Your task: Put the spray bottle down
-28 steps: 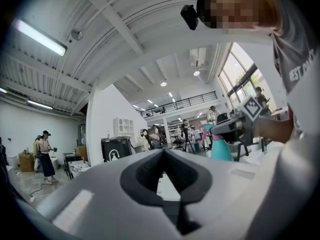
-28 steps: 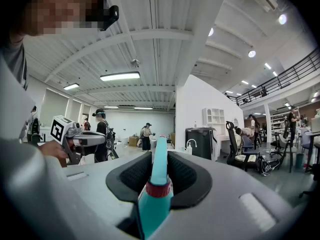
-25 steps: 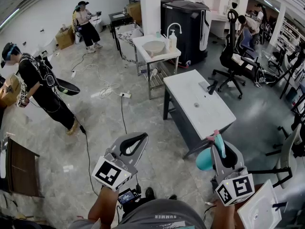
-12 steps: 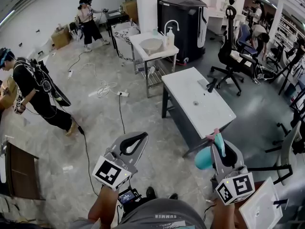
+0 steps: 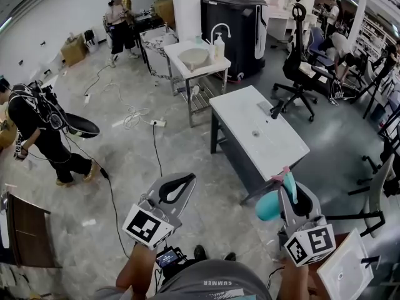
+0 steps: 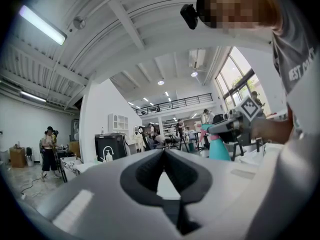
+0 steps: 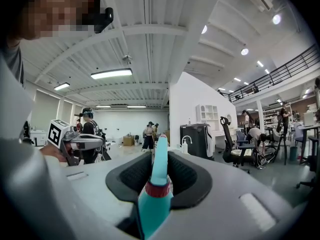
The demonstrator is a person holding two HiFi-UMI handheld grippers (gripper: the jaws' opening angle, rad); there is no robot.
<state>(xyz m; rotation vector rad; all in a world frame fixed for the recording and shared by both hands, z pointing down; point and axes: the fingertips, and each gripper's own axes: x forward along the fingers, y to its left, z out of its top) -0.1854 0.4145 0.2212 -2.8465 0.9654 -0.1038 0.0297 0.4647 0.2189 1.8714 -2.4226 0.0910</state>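
A teal spray bottle (image 5: 270,206) with a pink trigger and a red collar (image 7: 155,194) is held in the air over the floor, just short of the near corner of the white table (image 5: 259,136). My right gripper (image 5: 291,191) is shut on its neck, and the nozzle sticks out past the fingertips (image 7: 160,156). My left gripper (image 5: 173,188) hovers to the left at about the same height, its jaws shut with nothing in them (image 6: 164,151). The left gripper view also shows the bottle (image 6: 219,146) off to the right.
The white table has a black faucet (image 5: 275,110) at its far edge. Beyond it stand a small washstand (image 5: 194,60), a black cabinet (image 5: 234,17) and office chairs (image 5: 300,74). Cables (image 5: 134,114) trail on the floor. A person (image 5: 37,127) stands at the left.
The view has crept forward towards the white table. The person at the left has stepped further left. The bottle stays in my right gripper and the left jaws stay shut.
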